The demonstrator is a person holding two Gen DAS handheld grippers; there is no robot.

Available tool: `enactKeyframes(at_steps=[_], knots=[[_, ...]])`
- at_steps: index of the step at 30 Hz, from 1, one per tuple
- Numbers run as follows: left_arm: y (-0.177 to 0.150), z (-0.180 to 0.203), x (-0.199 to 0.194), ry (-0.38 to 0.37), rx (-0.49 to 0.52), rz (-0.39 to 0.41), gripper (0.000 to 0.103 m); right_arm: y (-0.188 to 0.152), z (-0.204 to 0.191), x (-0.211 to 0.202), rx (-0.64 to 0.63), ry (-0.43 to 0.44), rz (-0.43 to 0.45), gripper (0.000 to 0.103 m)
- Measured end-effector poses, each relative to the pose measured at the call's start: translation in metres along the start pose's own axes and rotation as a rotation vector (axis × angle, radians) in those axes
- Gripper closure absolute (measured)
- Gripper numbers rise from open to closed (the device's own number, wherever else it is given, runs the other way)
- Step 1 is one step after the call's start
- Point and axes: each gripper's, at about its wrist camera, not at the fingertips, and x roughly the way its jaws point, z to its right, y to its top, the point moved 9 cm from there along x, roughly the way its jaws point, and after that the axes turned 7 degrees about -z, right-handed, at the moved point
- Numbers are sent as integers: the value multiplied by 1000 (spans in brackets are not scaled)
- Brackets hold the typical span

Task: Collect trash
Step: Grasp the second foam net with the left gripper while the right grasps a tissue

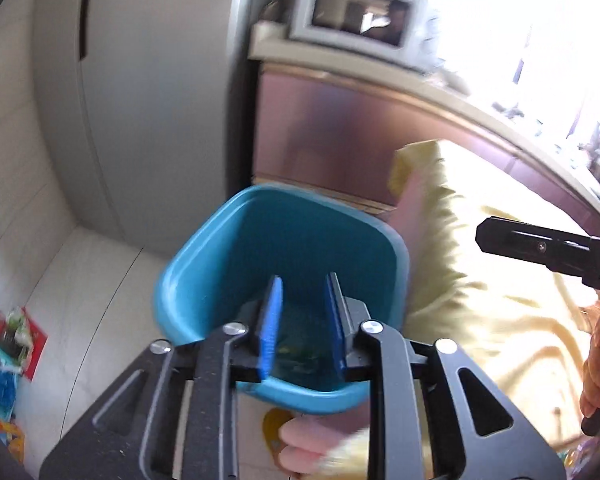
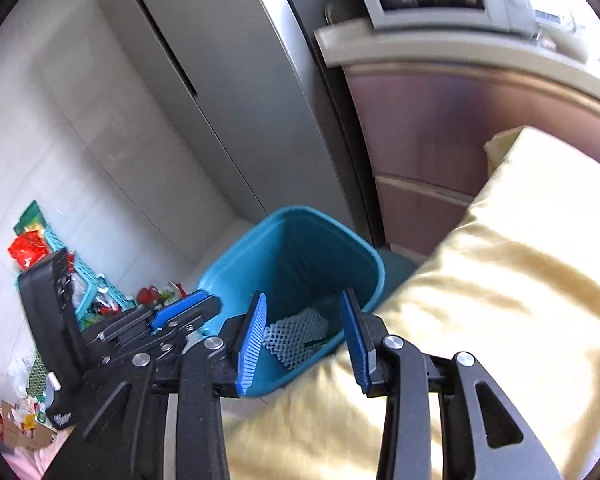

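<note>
Blue plastic is what fills both our views: the bin [image 1: 284, 264] stands on the pale floor against the grey fridge [image 2: 220, 100], with the yellow cloth [image 2: 500, 280] just beside it. Our left gripper [image 1: 302, 320] hangs over the bin's mouth, its pads apart and nothing between them; our right gripper [image 2: 306, 344] also stands open and empty, looking down into the bin, where a piece of white foam netting [image 2: 296, 336] already lies at the bottom. We judge that we are at the drop-off, with both claws unloaded. More trash [image 2: 32, 248] lies well apart on the floor to the left, around a turquoise basket [image 2: 92, 280], some of it red and green wrappers. The next move likely calls for swinging one claw away from the bin toward that pile and picking a single piece. Print on the wrappers is too blurred to read, and we make out no legible brand anywhere.
</note>
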Motion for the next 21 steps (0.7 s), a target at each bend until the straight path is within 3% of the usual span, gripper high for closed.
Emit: enactKeyframes(at_steps=[5, 13, 21], knots=[[5, 69, -21, -133, 119, 39, 75, -21, 20, -70, 7, -39, 121, 64], [-10, 185, -26, -363, 274, -25, 73, -76, 85, -172, 117, -191, 258, 64], [-25, 271, -6, -456, 352, -99, 65, -142, 159, -238, 286, -399, 308, 63]])
